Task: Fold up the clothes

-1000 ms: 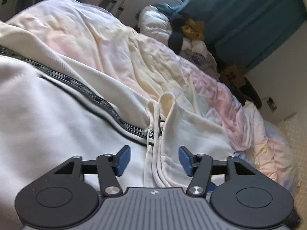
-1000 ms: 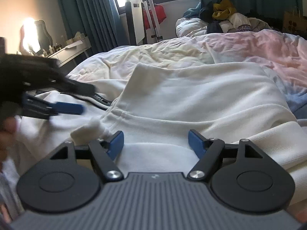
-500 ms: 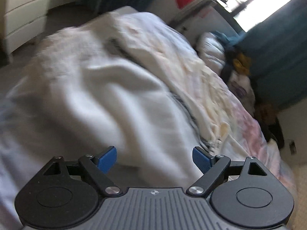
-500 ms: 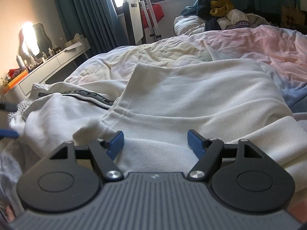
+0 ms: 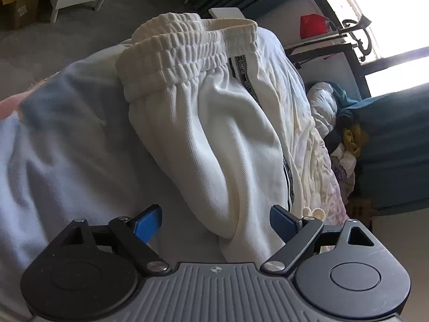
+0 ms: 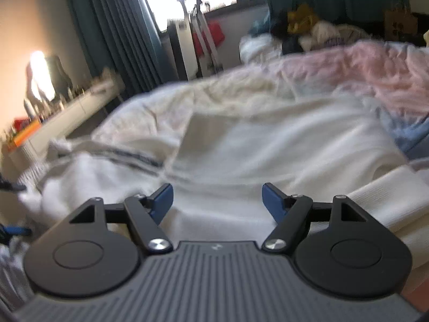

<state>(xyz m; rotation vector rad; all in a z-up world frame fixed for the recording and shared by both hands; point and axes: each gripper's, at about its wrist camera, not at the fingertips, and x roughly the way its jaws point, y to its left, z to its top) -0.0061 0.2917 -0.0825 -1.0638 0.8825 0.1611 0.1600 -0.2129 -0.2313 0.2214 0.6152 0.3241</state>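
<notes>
White sweatpants (image 5: 214, 123) with a ribbed elastic waistband (image 5: 187, 51) and a black side stripe (image 5: 246, 80) lie on the bed. My left gripper (image 5: 215, 224) is open, its blue pads on either side of a fold of the pants' white fabric, not closed on it. In the right wrist view, which is blurred, the pants (image 6: 268, 155) spread across the bed with the stripe (image 6: 128, 158) at the left. My right gripper (image 6: 217, 201) is open and empty just above the white fabric.
The pants lie on a pale pink and cream duvet (image 6: 362, 64). A heap of other clothes (image 6: 308, 29) sits at the head of the bed. A white dresser (image 6: 67, 112) stands at the left, teal curtains (image 6: 112, 26) and a window behind. Grey floor (image 5: 67, 35) lies beyond the bed edge.
My left gripper has swung from the pants' zipper and drawstring area toward the waistband end and opened wider. My right gripper has shifted slightly and its view is now blurred.
</notes>
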